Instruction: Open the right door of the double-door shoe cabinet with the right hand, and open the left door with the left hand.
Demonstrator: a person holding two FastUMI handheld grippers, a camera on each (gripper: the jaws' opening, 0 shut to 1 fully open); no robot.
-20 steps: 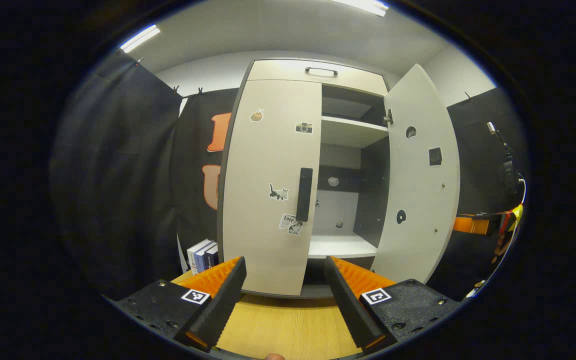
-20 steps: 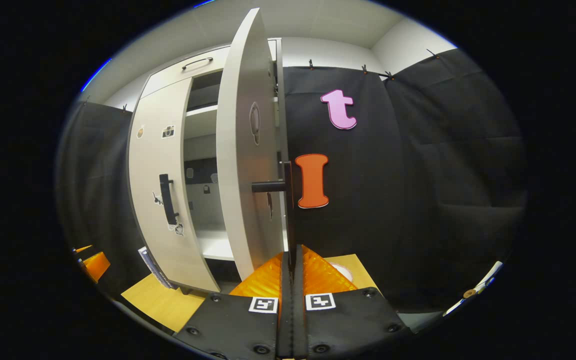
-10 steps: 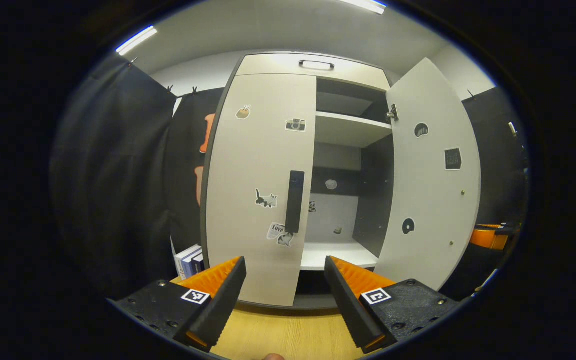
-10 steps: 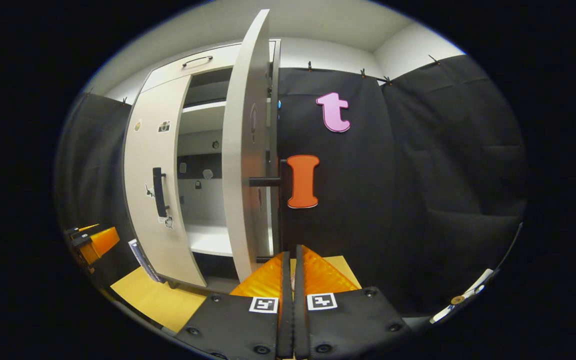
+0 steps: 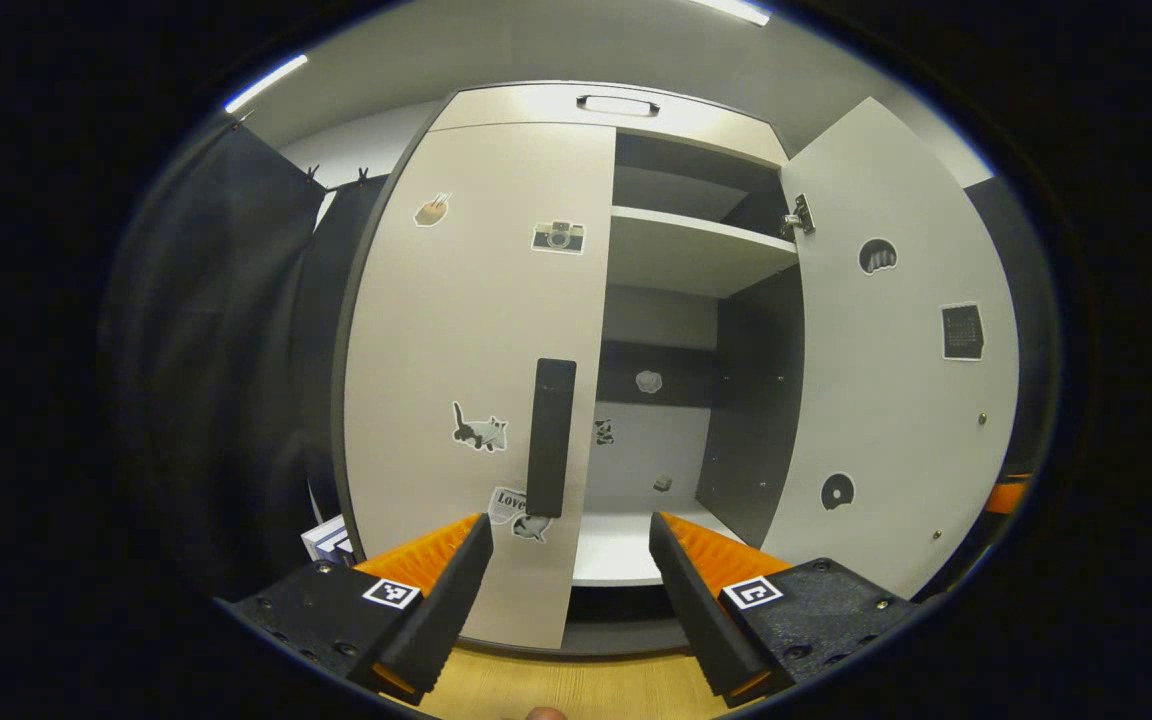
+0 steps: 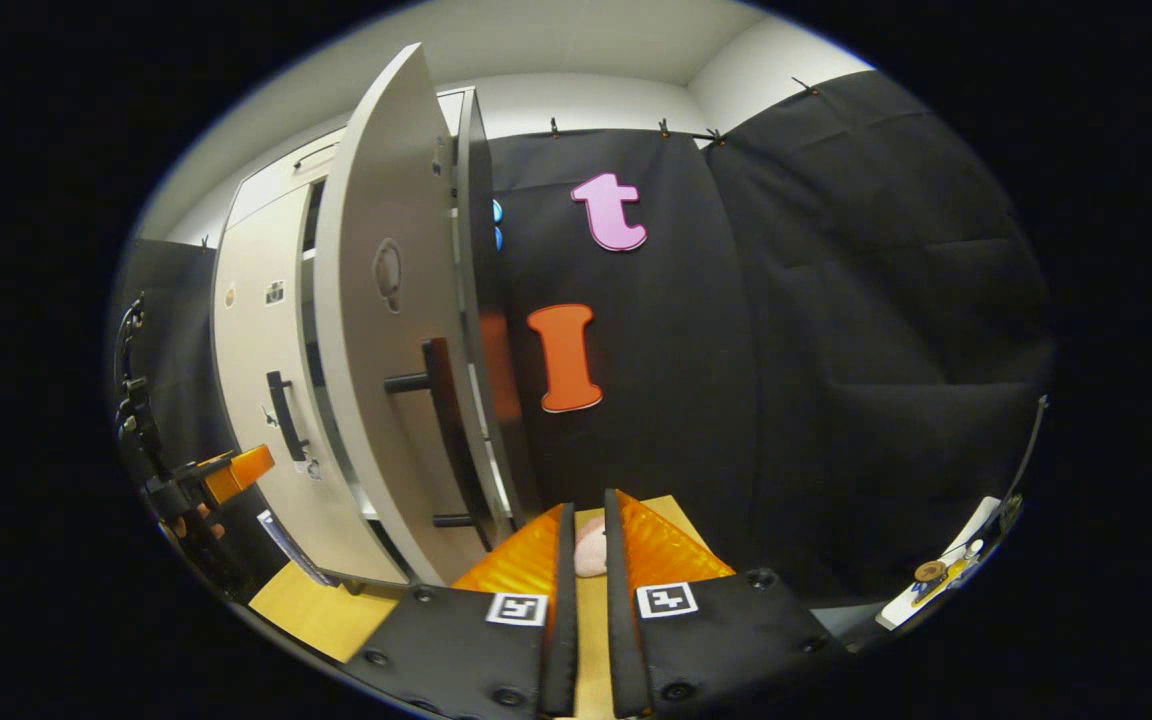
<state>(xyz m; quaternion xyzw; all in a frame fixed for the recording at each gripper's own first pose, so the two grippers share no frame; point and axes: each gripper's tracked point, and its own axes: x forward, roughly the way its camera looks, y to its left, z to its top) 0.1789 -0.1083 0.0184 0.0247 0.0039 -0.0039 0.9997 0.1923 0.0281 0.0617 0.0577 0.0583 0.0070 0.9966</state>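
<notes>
Pale right door stands open; left gripper, jaws spread, faces the left door's handle to grasp it; right gripper nearly closed, empty.

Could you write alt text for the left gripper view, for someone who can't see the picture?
A pale double-door shoe cabinet fills the frame: its left door is shut, with a dark vertical handle and small stickers, while the right door stands swung open, showing bare shelves. The open left tongs hang low in front of the handle.
</notes>
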